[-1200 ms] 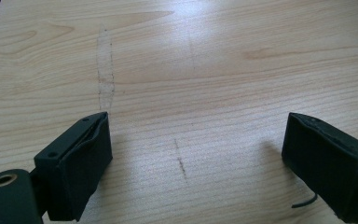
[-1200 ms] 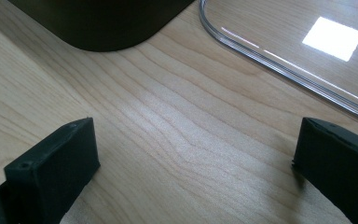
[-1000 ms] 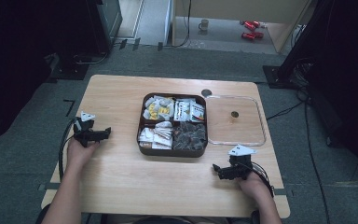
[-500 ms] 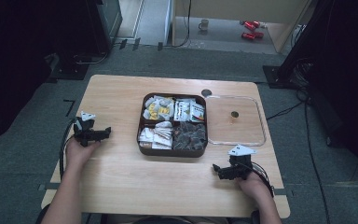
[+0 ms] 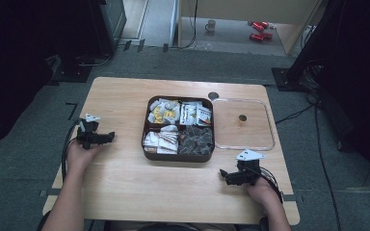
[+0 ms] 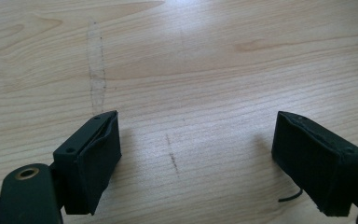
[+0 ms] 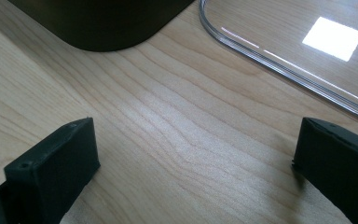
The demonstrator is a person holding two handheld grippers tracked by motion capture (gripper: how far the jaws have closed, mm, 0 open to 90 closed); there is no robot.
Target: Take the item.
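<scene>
The wooden surface (image 5: 125,183) carries a dark square box (image 5: 178,126) with four compartments, placed near its centre. The two far compartments hold small wrapped packets, yellow-and-white on the left and white printed ones on the right. The near-left compartment holds pale packets; the near-right holds dark brownish items that cannot be identified. A clear lid (image 5: 243,124) lies flat just to the right of the box, with a small knob at its centre.

The left gripper (image 5: 101,138) rests at the left side of the surface, well apart from the box, held by the left hand (image 5: 79,156). In the left gripper view its jaws stand wide apart with bare wood between them; nothing is gripped.

The right gripper (image 5: 229,175) sits near the front right, held by the right hand (image 5: 262,190). In the right gripper view its jaws are spread wide over bare wood, with the box corner (image 7: 107,23) and lid edge (image 7: 279,60) ahead
</scene>
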